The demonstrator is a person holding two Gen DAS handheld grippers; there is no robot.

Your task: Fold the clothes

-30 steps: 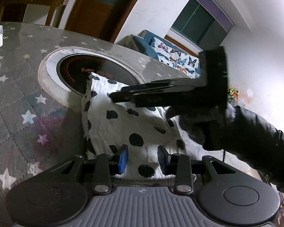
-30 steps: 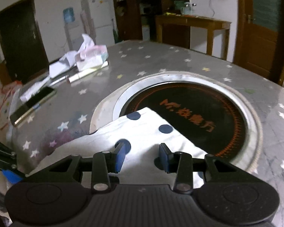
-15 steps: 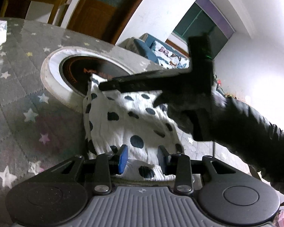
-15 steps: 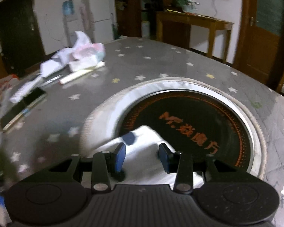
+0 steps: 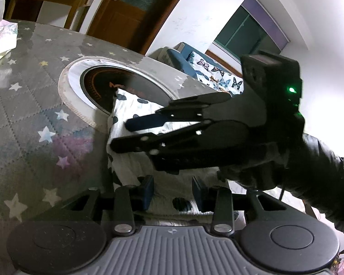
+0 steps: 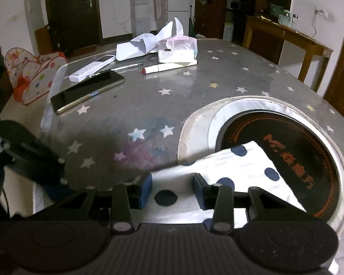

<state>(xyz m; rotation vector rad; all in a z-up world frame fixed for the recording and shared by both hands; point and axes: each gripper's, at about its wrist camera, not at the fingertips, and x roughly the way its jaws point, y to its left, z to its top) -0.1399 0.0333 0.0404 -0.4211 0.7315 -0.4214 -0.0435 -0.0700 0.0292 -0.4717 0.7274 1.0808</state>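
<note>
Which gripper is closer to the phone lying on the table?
Left. The left gripper sits at the table edge on the phone's side; the right gripper hovers over the polka-dot garment, farther off.

Folded polka-dot cloth (image 6: pixel 236 171) overlapping cooktop

Left gripper (image 5: pixel 173 193): my jaws stand partly apart, blue pads facing each other, pointing forward and down.
Right gripper (image 6: pixel 173 189): I see the same half-open gap, nothing pinched between the pads.
Right gripper from my left camera (image 5: pixel 135 135): lying on its side, fingers stacked, reaching leftward.
Right hand (image 5: pixel 259 169): black-gloved, wrapped round the handle, dark sleeve (image 5: pixel 321 178) trailing right.
</note>
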